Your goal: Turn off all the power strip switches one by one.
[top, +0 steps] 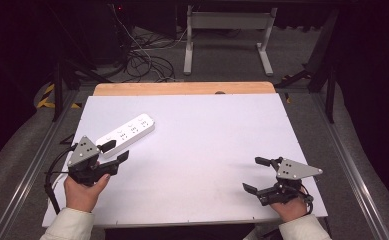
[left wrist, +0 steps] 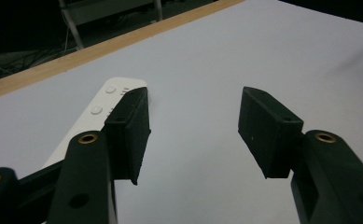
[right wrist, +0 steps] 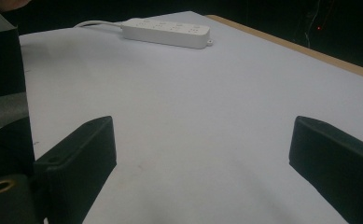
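The room behind is dark, with one grey metal frame at the upper middle. One white tabletop fills the centre. One white plastic power strip lies left of centre. My left claw, spread, sits just beside it; my right claw, spread, waits lower right.

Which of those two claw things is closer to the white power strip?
The left gripper, at the table's left side: one jaw tip reaches the power strip's near end. The right gripper sits far across, over bare surface.

The left gripper hides the power strip's near end — its sockets too small to tell.
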Tool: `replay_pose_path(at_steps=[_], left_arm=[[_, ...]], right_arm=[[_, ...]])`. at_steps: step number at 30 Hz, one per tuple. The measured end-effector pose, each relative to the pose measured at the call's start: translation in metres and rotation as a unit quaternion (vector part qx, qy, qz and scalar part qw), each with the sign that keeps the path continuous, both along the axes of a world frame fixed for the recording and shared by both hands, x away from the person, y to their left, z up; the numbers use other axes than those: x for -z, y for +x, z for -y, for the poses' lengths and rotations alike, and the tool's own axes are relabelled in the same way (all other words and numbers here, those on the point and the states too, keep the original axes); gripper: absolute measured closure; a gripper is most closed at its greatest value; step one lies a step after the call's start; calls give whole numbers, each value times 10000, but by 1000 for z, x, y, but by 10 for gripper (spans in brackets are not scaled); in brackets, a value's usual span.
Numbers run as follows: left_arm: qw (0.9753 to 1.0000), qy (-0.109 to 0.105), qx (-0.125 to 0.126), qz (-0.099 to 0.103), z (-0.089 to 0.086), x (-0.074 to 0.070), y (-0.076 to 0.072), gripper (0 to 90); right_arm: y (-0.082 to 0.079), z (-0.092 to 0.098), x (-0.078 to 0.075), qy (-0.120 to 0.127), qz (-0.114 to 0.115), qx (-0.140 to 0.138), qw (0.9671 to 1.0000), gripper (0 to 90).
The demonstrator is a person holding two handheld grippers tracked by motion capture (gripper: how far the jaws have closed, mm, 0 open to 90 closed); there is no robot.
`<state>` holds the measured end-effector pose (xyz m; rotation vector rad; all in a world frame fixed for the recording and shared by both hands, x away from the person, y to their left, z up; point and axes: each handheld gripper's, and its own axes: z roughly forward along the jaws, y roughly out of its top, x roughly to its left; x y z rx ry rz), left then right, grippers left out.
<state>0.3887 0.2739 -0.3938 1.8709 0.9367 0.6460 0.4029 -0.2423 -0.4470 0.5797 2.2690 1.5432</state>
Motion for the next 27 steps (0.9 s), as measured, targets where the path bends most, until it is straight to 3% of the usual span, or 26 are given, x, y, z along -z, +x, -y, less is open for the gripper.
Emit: replay_pose_path(at_steps=[3, 10, 12, 13, 18, 20, 22, 27], left_arm=[[9999, 105, 14, -3, -3, -4, 7, 444], [9999, 100, 38, -90, -8, -6, 16, 464], [9999, 101, -2, -127, -8, -7, 17, 513], [9995, 275, -45, -135, -10, -9, 18, 549], [9989, 356, -216, -212, -13, -13, 21, 764], [9983, 414, -246, -319, -14, -14, 25, 887], [9963, 526, -397, -555, -16, -12, 33, 900], [9944, 397, -420, -879, -21, -10, 47, 900]], right_arm=[[0, 0, 0, -9, -29, -3, 10000, 80], [1, -1, 1, -13, -52, -44, 10000, 81], [1, -1, 1, -16, -50, -41, 10000, 81], [1, -1, 1, -17, -52, -40, 10000, 80], [1, -1, 1, -11, -48, -47, 10000, 81], [1, -1, 1, -5, -52, -39, 10000, 82], [0, -1, 1, -4, -57, -35, 10000, 84], [1, -1, 1, -3, -72, -34, 10000, 87]])
